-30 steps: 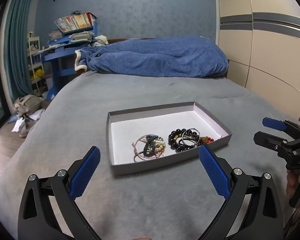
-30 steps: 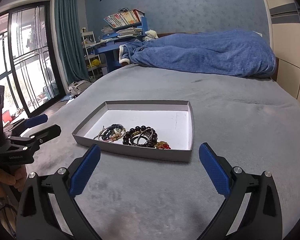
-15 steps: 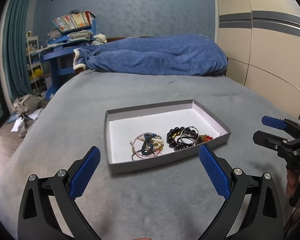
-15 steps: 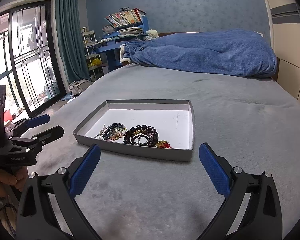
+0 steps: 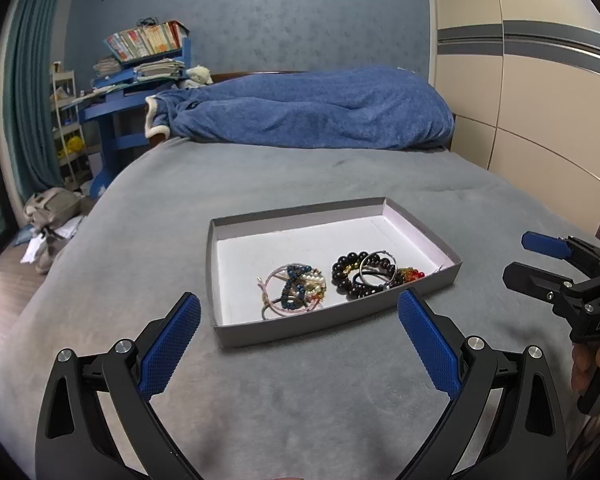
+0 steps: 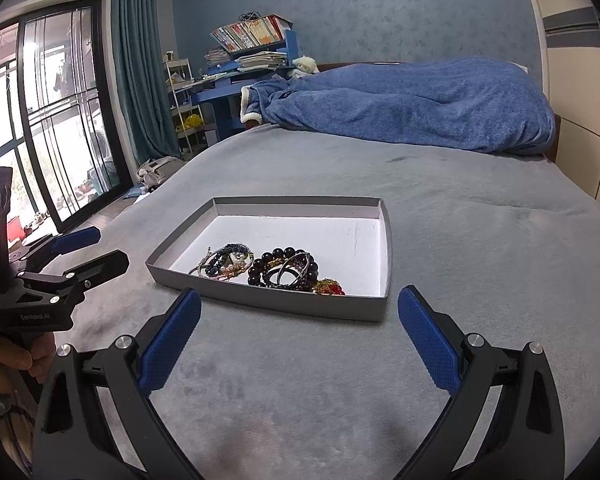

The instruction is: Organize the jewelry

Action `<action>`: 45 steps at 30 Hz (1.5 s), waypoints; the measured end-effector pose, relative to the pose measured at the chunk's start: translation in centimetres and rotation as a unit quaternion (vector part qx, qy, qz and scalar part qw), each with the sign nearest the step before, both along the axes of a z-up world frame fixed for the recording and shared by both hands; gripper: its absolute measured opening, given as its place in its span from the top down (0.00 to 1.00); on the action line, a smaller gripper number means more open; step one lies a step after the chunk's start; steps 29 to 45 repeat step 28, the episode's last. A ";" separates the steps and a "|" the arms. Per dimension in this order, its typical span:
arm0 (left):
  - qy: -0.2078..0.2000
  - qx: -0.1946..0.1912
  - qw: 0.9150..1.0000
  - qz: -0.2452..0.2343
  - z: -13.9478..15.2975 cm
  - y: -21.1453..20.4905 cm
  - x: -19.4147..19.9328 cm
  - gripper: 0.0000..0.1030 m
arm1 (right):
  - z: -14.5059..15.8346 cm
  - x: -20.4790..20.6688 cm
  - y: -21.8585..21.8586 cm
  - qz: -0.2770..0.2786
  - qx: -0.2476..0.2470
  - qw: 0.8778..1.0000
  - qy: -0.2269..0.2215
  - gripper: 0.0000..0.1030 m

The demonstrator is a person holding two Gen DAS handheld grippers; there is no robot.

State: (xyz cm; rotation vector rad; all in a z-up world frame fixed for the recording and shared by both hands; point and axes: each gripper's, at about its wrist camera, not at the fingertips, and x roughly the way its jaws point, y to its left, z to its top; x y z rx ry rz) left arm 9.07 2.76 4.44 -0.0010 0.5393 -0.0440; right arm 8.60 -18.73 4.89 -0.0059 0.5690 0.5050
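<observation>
Fingers spread wide and empty on both our left gripper (image 5: 299, 318) and right gripper (image 6: 299, 316), we faced the tray (image 5: 340, 322) at twelve o'clock, jewelry (image 5: 338, 278) along its near edge, neither gripper clearly nearer.

"GenRobot.AI" marks the left tool (image 6: 90, 250); "DAS" the right tool (image 5: 536, 260).

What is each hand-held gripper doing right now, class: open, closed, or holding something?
Left hand-held gripper: open, holding nothing.
Right hand-held gripper: open, holding nothing.
</observation>
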 end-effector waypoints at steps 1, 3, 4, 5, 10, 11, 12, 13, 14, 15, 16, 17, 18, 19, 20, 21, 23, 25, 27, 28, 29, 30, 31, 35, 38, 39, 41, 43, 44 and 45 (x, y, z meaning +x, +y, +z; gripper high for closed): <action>0.001 0.000 1.000 -0.001 -0.1 0.0 0.1 0.05 | 0.0 0.0 0.0 0.000 0.001 1.000 0.000 0.05; 0.000 0.001 1.000 0.000 -0.1 0.0 0.1 0.05 | 0.0 0.0 0.1 0.000 0.001 1.000 0.000 0.05; 0.000 0.001 1.000 0.000 -0.1 -0.1 0.1 0.05 | 0.0 0.0 0.0 0.000 0.001 1.000 0.000 0.05; 0.000 0.000 1.000 0.000 -0.1 -0.1 0.1 0.05 | 0.0 0.0 0.1 0.000 0.001 1.000 0.000 0.05; 0.000 0.001 1.000 -0.001 -0.1 -0.1 0.1 0.05 | 0.0 0.0 0.1 0.000 0.000 1.000 0.001 0.05; 0.000 0.001 1.000 0.000 -0.1 -0.1 0.1 0.05 | 0.0 0.0 0.1 0.000 0.000 1.000 0.000 0.05; -0.001 0.000 1.000 0.000 -0.1 -0.1 0.1 0.05 | 0.0 0.0 0.1 0.000 0.000 1.000 0.000 0.05; -0.002 0.000 1.000 -0.001 -0.1 -0.1 0.1 0.05 | 0.0 0.0 0.0 0.000 0.001 1.000 0.000 0.05; -0.002 0.000 1.000 -0.001 0.0 -0.2 0.2 0.05 | 0.0 0.0 0.1 0.000 0.001 1.000 0.000 0.05; -0.003 0.000 1.000 -0.001 -0.1 -0.2 0.1 0.05 | 0.0 0.0 0.1 0.000 0.000 1.000 0.000 0.05; -0.004 0.000 1.000 -0.002 0.0 -0.2 0.2 0.05 | 0.0 0.0 0.1 0.000 0.000 1.000 0.000 0.05; -0.003 0.000 1.000 -0.002 -0.1 -0.2 0.2 0.05 | 0.0 0.0 0.1 0.000 0.000 1.000 0.000 0.05; -0.003 0.000 1.000 -0.001 -0.1 -0.2 0.2 0.05 | 0.0 0.0 0.1 0.000 0.000 1.000 0.000 0.05; -0.002 0.001 1.000 -0.001 -0.1 -0.2 0.2 0.05 | 0.0 0.0 0.1 0.000 0.000 1.000 0.000 0.05; -0.002 0.001 1.000 -0.001 -0.1 -0.2 0.2 0.05 | 0.0 0.0 0.1 0.000 0.000 1.000 0.000 0.05; -0.001 0.001 1.000 0.000 -0.1 -0.2 0.1 0.05 | 0.0 0.0 0.1 -0.001 0.000 1.000 0.000 0.05; 0.001 0.002 1.000 0.000 0.0 -0.2 0.1 0.05 | 0.0 0.0 0.1 -0.001 0.000 1.000 0.001 0.05; 0.002 0.002 1.000 -0.001 0.0 -0.2 0.1 0.05 | -0.1 0.0 0.1 -0.001 0.000 1.000 0.001 0.05; 0.001 0.001 1.000 0.000 0.0 -0.2 0.1 0.05 | -0.1 0.0 0.2 0.000 0.000 1.000 0.000 0.05; 0.001 0.001 1.000 0.000 0.0 -0.2 0.1 0.05 | -0.1 0.0 0.2 0.000 -0.001 1.000 0.000 0.05; 0.001 0.001 1.000 0.000 0.0 -0.2 0.1 0.05 | -0.1 0.0 0.2 0.000 -0.001 1.000 0.000 0.05; 0.001 0.001 1.000 0.000 0.0 -0.2 0.1 0.05 | -0.1 0.0 0.2 0.000 -0.001 1.000 0.000 0.05; 0.001 0.001 1.000 0.000 0.0 -0.2 0.1 0.05 | -0.1 0.0 0.2 0.000 -0.001 1.000 0.000 0.05; 0.001 0.001 1.000 0.000 0.0 -0.2 0.1 0.05 | -0.1 0.0 0.2 0.000 -0.001 1.000 0.000 0.05; 0.001 0.001 1.000 0.000 0.0 -0.2 0.1 0.05 | -0.1 0.0 0.2 0.000 -0.001 1.000 0.000 0.05; 0.001 0.001 1.000 0.000 0.0 -0.2 0.1 0.05 | -0.1 0.0 0.2 0.000 -0.001 1.000 0.000 0.05; 0.001 0.001 1.000 0.000 0.0 -0.2 0.1 0.05 | -0.1 0.0 0.2 0.000 -0.001 1.000 0.000 0.05; 0.001 0.001 1.000 0.000 0.0 -0.2 0.1 0.05 | -0.1 0.0 0.2 0.000 -0.001 1.000 0.000 0.05; 0.001 0.001 1.000 0.000 0.0 -0.2 0.1 0.05 | -0.1 0.0 0.2 0.000 -0.001 1.000 0.000 0.05; 0.001 0.001 1.000 0.000 0.0 -0.2 0.1 0.05 | -0.1 0.0 0.2 0.000 -0.001 1.000 0.000 0.05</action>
